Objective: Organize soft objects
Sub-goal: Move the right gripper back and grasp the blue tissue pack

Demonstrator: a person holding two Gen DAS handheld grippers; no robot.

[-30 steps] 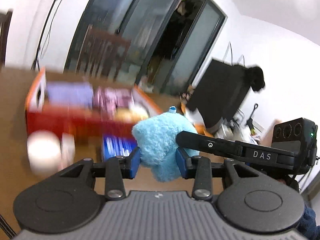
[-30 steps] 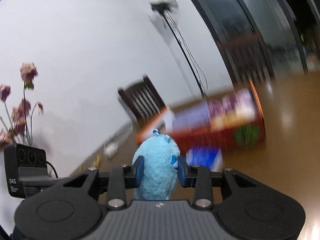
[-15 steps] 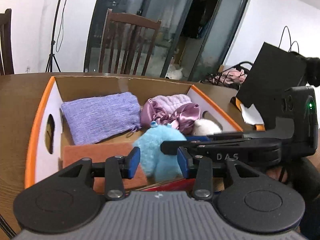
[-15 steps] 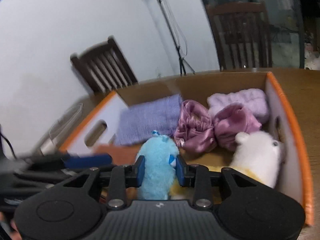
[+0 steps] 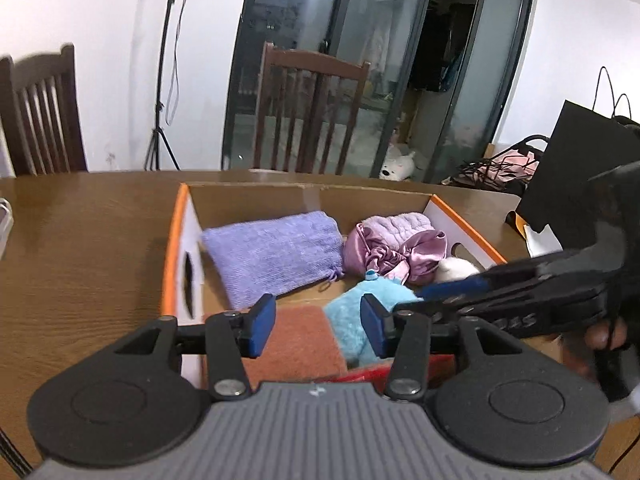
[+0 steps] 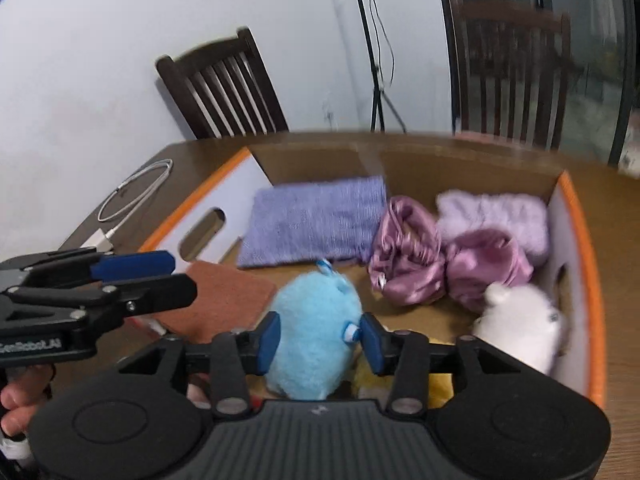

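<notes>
I work over a brown wooden counter [image 5: 88, 240] in a room with white walls, two dark wooden chairs [image 5: 308, 108], a light stand [image 5: 160, 80] and dark glass doors [image 5: 360, 60]. A white cable [image 6: 132, 192] lies coiled on the counter, ahead and to the left of my right jaws. Ahead of both my jaws stands the orange-rimmed cardboard box [image 5: 176, 240]. The only writing I can read is the lettering "GenRobot.AI" on my left gripper [image 6: 132, 266] as the right camera sees it; other print is too blurred. In the box, beyond my jaws, lie a purple knit cloth [image 6: 316, 216], a shiny pink satin bundle [image 6: 408, 264], a pale lilac fluffy piece [image 6: 496, 212] and, to the right, a white plush toy [image 6: 520, 320]; a rust-brown pad [image 6: 224, 296] lies low on the left. My right gripper [image 6: 318, 338] has its jaws opening, with the blue plush toy [image 6: 312, 320] between them at the near end of the box; whether the pads touch its fur I cannot tell. My left jaws are opening too, standing moderately apart with nothing pressed between them; the blue toy sits just beyond their right finger.
</notes>
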